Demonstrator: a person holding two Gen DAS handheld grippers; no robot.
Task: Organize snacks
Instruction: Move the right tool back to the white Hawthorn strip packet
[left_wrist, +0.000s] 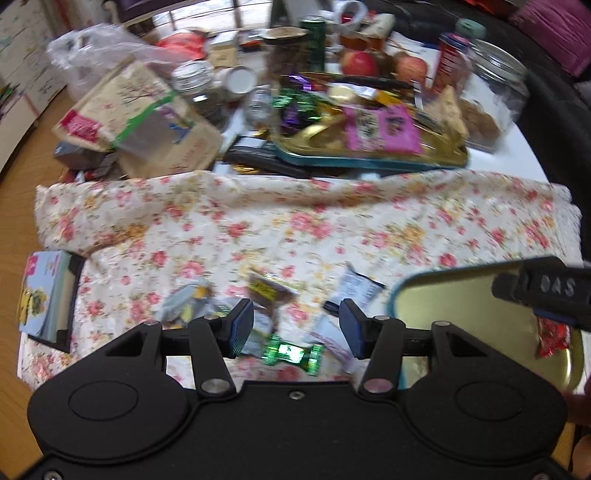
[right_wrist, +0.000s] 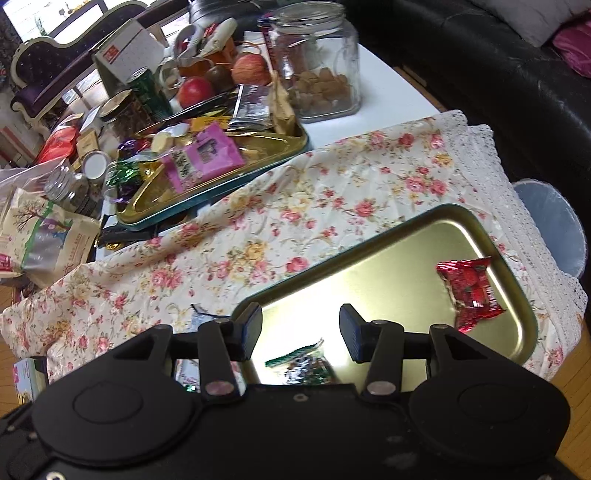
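My left gripper (left_wrist: 295, 328) is open and empty above several loose wrapped snacks on the floral cloth (left_wrist: 295, 225): a shiny green candy (left_wrist: 291, 352) just below the fingers, a brown packet (left_wrist: 267, 290) and a white packet (left_wrist: 356, 286). A gold tin tray (left_wrist: 454, 291) lies to the right. My right gripper (right_wrist: 301, 332) is open and empty over that tray (right_wrist: 369, 280), which holds a red packet (right_wrist: 469, 290) and a green-and-white packet (right_wrist: 306, 363). The right gripper's finger (left_wrist: 546, 288) shows above the tray in the left wrist view.
A second gold tray (right_wrist: 258, 147) full of snacks, with a pink packet (right_wrist: 203, 157), sits behind the cloth. Around it stand a glass jar (right_wrist: 317, 62), apples (right_wrist: 195, 90), a green can (right_wrist: 149, 92) and paper bags (left_wrist: 140, 118). A small box (left_wrist: 48, 295) lies left.
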